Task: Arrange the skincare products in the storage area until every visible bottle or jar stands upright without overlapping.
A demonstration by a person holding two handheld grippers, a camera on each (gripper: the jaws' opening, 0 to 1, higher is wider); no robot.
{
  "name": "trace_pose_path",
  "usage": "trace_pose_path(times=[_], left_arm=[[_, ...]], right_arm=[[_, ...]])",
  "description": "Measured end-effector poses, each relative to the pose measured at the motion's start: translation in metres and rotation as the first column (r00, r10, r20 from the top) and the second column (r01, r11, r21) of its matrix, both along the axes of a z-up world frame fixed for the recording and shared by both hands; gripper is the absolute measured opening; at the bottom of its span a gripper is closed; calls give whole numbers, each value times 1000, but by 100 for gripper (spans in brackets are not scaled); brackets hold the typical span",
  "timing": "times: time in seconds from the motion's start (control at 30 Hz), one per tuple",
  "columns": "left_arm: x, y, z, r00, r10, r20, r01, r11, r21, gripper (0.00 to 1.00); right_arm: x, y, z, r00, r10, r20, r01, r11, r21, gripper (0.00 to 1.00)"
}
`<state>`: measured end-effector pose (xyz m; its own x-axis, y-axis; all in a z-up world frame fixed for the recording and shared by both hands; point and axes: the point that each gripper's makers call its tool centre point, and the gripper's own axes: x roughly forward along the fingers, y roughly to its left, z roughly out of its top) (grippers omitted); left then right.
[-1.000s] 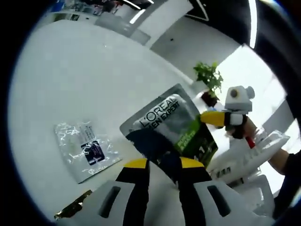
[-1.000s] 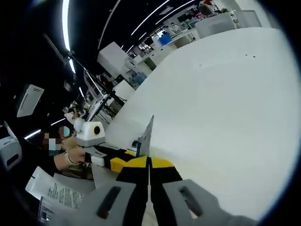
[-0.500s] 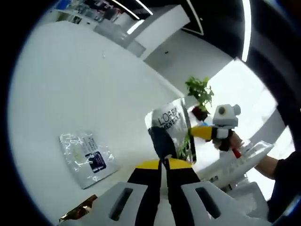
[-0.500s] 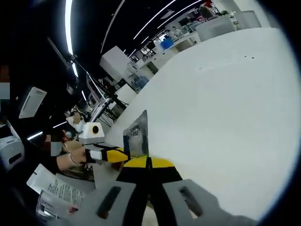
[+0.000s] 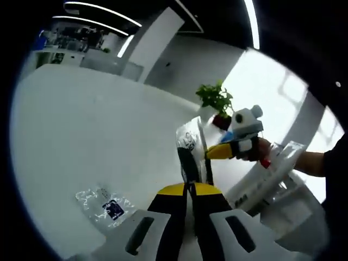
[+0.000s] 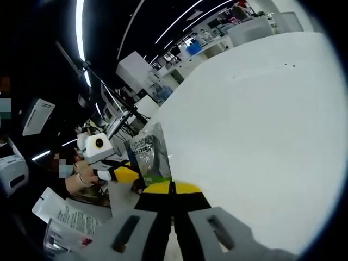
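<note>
Open-plan lab/office. Big white table (image 6: 261,125) in front; behind it, rows of desks w/ monitors and gear (image 6: 190,49). Long ceiling light strips (image 6: 179,24) above the table, dark ceiling. Potted plant (image 5: 215,99) at table's far edge, by a bright window (image 5: 283,103).

Both grippers were the same build: left gripper (image 5: 188,188) and right gripper (image 6: 172,187) each had black jaws capped with yellow tips, mounted on pale grey housings with dark slanted slot cutouts either side. Seen from the left gripper view, the right gripper carried a white boxy head above a yellow tip and black-and-white band. Person's sleeve (image 5: 333,169) was black.
</note>
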<state>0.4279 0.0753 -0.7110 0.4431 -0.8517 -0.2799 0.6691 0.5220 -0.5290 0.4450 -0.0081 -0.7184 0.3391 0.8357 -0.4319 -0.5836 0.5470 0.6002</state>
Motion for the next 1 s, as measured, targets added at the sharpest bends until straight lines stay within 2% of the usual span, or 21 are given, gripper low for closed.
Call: trace_pose_path(times=[0.17,0.3,0.43,0.53,0.67,0.73,0.8,0.9,1.0], left_arm=[[3,-2,18,998,-18,53,20,999,-40,0],[0,-8,24,994,-67,89,67,998,-4,0],[-3,-9,25,993,-75,90,73,997,24,0],[-8,-12,31,995,-76,70,77,997,-9,0],[-10,-15,36,995,-75,68,75,997,5,0],[-10,-16,38,996,-72,61,72,997,1,0],[-8,-15,41,997,-57,53,57,998,-6,0],[-7,-11,47,998,-40,52,41,999,-10,0],[-9,-7,52,998,-38,49,39,999,-15,0]], right_arm=[[-4,2,-1,1000,16,0,-16,1000,-9,1],[-4,4,2,1000,26,10,-26,1000,-9,1],[-5,7,7,999,37,29,-37,999,-9,1],[-4,5,11,998,28,50,-28,1000,-7,1],[-4,5,14,994,42,106,-36,998,-57,1],[-2,5,17,990,36,133,-27,997,-72,1],[1,2,20,992,0,129,10,997,-73,2],[5,-8,25,987,-15,161,33,993,-111,2],[7,-17,33,984,-37,174,57,992,-109,3]])
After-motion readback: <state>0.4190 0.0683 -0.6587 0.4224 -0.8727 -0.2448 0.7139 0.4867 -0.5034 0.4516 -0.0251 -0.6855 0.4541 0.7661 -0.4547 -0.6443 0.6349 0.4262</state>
